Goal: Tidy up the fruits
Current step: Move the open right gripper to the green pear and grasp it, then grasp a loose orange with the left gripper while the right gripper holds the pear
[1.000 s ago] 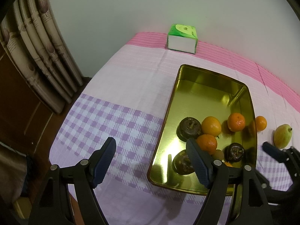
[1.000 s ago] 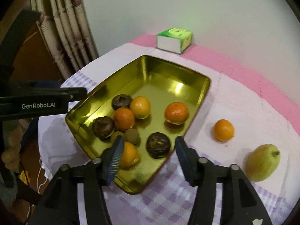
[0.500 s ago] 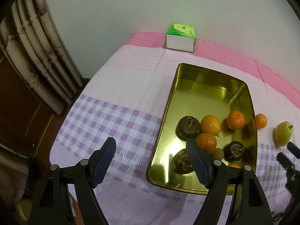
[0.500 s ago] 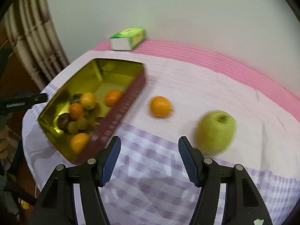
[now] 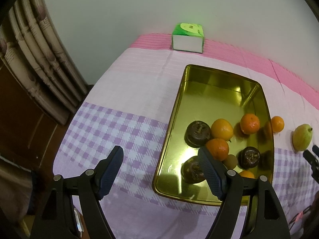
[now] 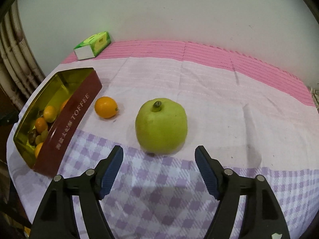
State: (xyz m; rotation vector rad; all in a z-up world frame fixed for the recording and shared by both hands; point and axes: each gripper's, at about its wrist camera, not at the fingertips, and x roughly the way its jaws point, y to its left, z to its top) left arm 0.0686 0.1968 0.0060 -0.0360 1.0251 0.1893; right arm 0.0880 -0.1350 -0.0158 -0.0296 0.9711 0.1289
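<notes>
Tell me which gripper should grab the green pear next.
Right. The right gripper is open, its fingers straddling the line to the green pear just ahead. The left gripper hovers at the tin's near-left corner.

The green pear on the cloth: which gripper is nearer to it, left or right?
Right. The right gripper is open just in front of the green pear; the left gripper is over the tin's left edge, across the tin.

The left wrist view looked steeply down over the gold tin (image 5: 217, 91); the right view sat low beside the pear (image 6: 161, 125). Both shared tin, pear and tissue box (image 6: 92, 43).
</notes>
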